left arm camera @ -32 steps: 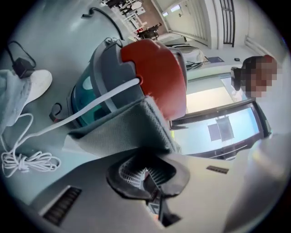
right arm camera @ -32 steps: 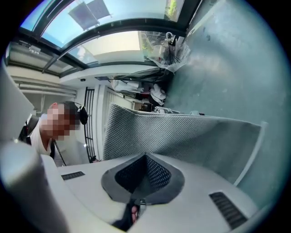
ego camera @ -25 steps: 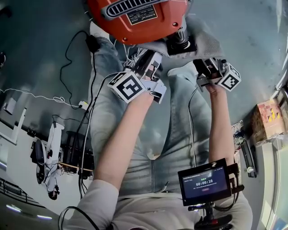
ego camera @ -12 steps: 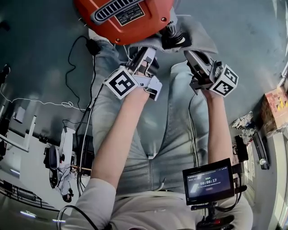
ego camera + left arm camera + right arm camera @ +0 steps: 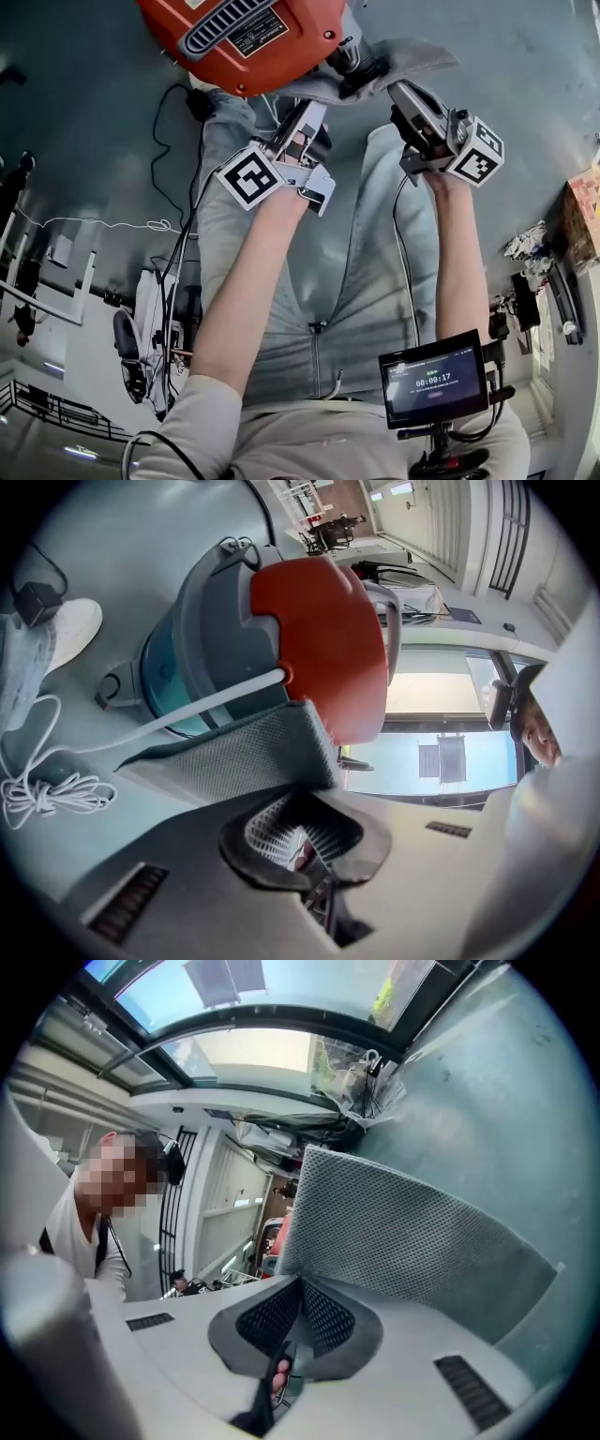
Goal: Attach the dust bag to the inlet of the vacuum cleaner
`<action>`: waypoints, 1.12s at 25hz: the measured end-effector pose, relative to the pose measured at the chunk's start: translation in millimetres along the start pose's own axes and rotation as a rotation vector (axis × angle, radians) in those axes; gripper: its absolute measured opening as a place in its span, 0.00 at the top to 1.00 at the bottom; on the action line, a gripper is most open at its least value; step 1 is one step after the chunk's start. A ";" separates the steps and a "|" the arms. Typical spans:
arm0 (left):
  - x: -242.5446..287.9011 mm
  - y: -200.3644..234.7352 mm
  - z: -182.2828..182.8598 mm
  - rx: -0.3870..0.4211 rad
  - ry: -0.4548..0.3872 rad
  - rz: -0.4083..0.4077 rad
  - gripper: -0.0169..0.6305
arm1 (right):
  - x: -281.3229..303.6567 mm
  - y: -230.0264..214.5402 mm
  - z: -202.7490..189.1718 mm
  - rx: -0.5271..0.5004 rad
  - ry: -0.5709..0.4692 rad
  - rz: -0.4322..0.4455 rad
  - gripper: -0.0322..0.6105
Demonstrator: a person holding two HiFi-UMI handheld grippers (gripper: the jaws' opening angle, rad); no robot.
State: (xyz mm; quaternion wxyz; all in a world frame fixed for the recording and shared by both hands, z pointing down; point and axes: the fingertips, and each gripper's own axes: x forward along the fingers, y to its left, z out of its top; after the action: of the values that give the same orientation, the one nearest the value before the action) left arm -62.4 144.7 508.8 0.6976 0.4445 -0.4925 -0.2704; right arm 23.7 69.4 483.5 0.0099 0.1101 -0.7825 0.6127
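Floor (image 5: 525,56); dust bag (image 5: 403,1232) clamped: left hand-held gripper (image 5: 302,808), right hand-held gripper (image 5: 300,1290).

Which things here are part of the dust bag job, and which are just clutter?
Job: vacuum cleaner; grey mesh dust bag; left gripper and right gripper, both shut on the bag.
Lying about: white cord coiled on the floor; screen on a stand; box at the right edge.
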 end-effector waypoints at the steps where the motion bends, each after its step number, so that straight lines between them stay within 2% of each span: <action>1: 0.0 -0.5 -0.3 -0.001 0.006 -0.003 0.97 | -4.5 -0.5 -1.5 0.012 -0.013 0.001 0.94; 6: -2.3 -0.1 -2.4 0.018 0.039 -0.003 0.96 | -17.1 -1.8 -11.4 0.028 -0.033 -0.010 0.94; 14: -23.0 19.2 -27.4 -0.012 0.100 0.048 0.97 | -24.0 -6.4 -22.0 0.056 -0.040 0.004 0.94; 17: -30.4 15.2 -36.7 0.027 0.153 0.024 0.96 | -29.6 -4.5 -22.9 0.045 -0.054 -0.004 0.95; 19: -34.6 -8.3 -41.9 0.084 0.197 -0.004 0.97 | -37.5 19.8 -16.8 0.012 -0.068 0.008 0.94; 22: -38.0 -72.0 -45.2 0.168 0.229 -0.057 0.97 | -52.7 79.9 7.3 -0.044 -0.097 0.038 0.95; 26: -44.6 -175.9 -35.2 0.276 0.218 -0.159 0.97 | -65.2 169.1 54.0 -0.122 -0.183 0.047 0.95; 28: -48.3 -243.1 -29.7 0.358 0.213 -0.232 0.96 | -67.5 223.6 86.9 -0.201 -0.228 0.054 0.95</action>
State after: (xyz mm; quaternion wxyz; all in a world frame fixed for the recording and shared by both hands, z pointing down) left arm -38.0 83.1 268.1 0.6199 0.6407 -0.4020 -0.2088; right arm 58.7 46.9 237.8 -0.0846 0.1563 -0.8385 0.5151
